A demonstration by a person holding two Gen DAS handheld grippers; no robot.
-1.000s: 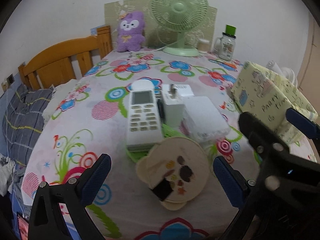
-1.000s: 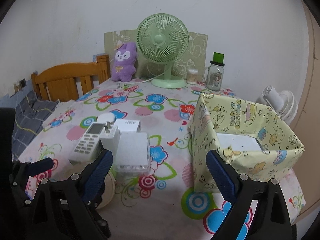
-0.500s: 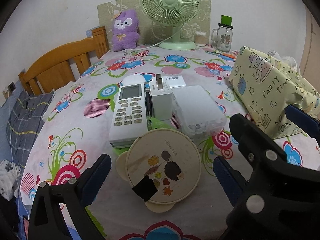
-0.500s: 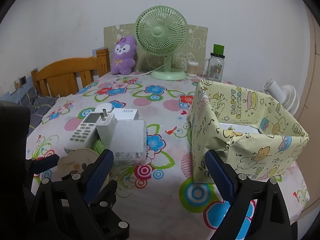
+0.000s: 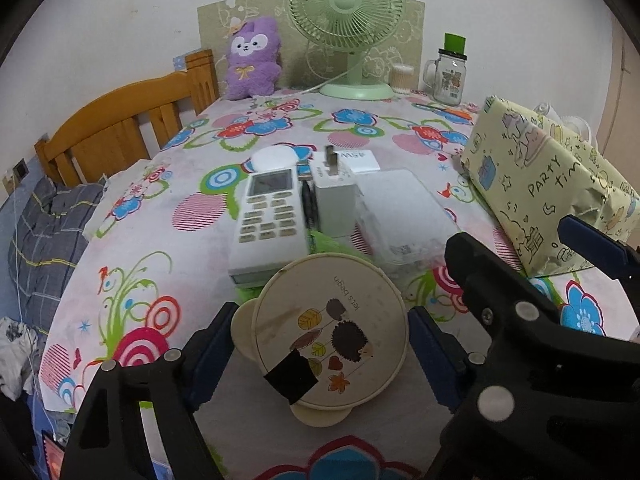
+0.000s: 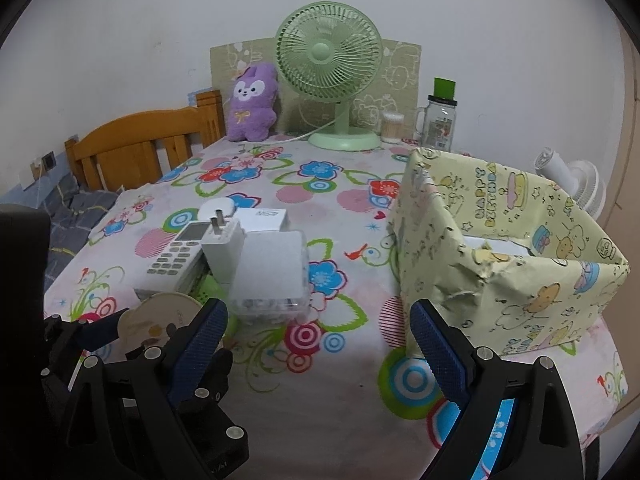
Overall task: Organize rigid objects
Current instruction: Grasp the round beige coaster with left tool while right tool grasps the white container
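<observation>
The left gripper (image 5: 320,344) is closing its fingers (image 5: 212,344) around the round lid (image 5: 328,332), just in front of the remote (image 5: 272,216); whether both pads are pressing yet, I cannot tell. Judging by the task, the lid is bound for the box (image 6: 508,256), right of the remote. The right gripper (image 6: 320,348) is hanging released, empty, near the box.

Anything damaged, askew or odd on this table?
Yes: the wrapped box is torn along its near rim, and the round lid has black tape stuck on. The charger stands prongs-up among the cluster.
</observation>
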